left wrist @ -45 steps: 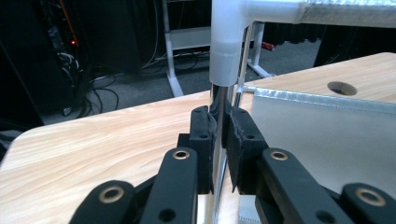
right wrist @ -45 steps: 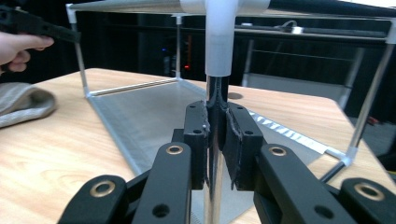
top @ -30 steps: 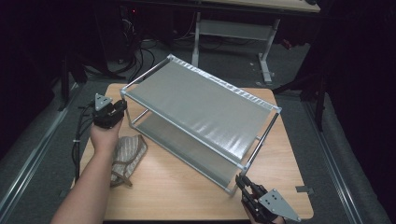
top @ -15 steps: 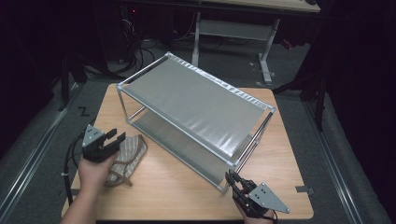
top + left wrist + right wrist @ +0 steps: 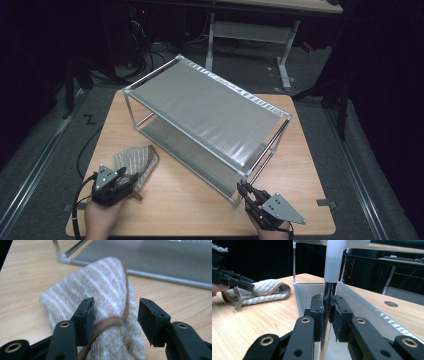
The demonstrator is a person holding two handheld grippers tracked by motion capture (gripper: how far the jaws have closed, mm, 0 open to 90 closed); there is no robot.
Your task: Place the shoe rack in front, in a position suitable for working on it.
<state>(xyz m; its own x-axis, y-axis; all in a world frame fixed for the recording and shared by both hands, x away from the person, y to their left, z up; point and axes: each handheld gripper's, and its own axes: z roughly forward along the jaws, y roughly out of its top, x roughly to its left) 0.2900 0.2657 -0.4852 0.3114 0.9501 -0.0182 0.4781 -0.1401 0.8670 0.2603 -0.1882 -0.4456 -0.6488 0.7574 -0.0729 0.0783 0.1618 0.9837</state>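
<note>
The left gripper, jaws just opened, straddles the folded striped towel beside the shelf rack, whose corner post the right gripper pinches.

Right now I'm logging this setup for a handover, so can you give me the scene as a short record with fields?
surface: wooden table
main item: two-tier metal rack, standing askew on the table
right gripper: clamped on the rack's near corner post
left gripper: jaws have just been opening, set either side of the folded striped cloth, pads not pressing it
cloth: lies on the table beside the rack, brown trim along its edge
</note>
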